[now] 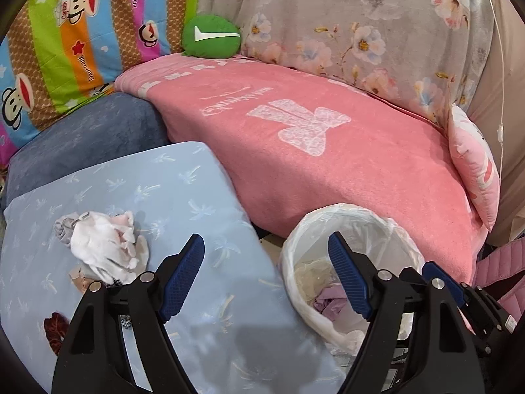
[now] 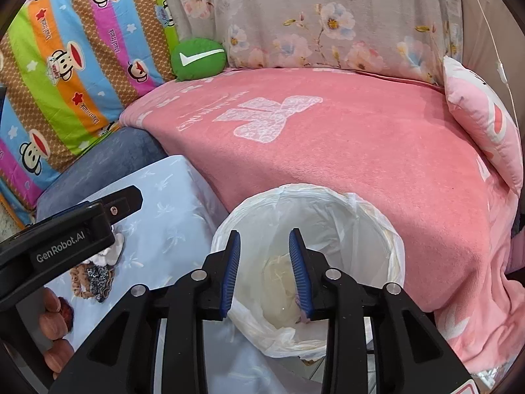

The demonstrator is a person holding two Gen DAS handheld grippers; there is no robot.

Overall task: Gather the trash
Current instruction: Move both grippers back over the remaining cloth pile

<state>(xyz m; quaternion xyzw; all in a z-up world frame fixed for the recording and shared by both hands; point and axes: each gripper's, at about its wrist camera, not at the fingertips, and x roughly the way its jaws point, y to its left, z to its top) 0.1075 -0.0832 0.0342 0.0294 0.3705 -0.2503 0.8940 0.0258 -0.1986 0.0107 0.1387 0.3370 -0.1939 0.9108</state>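
A crumpled white tissue [image 1: 105, 246] lies on a light blue cushion [image 1: 197, 197], with a brown scrap [image 1: 78, 279] and a dark red scrap [image 1: 55, 328] beside it. My left gripper [image 1: 265, 262] hangs open over the cushion's right side, right of the tissue, with nothing between its jaws. A round bin with a white liner [image 2: 328, 203] stands against the pink sofa blanket. My right gripper [image 2: 265, 262] hovers over the bin's mouth, jaws apart, pressing on nothing. Pale wrappers [image 2: 282, 282] and a purple scrap [image 1: 328, 302] lie inside the bin.
The pink blanket [image 1: 328, 164] covers the sofa seat behind the bin. A green round cushion [image 1: 210, 36], a striped monkey-print pillow [image 1: 65, 49], a floral pillow [image 1: 361, 32] and a pink plush cushion [image 1: 472, 164] ring it. A hand [image 2: 52, 328] holds the left gripper's body [image 2: 65, 229].
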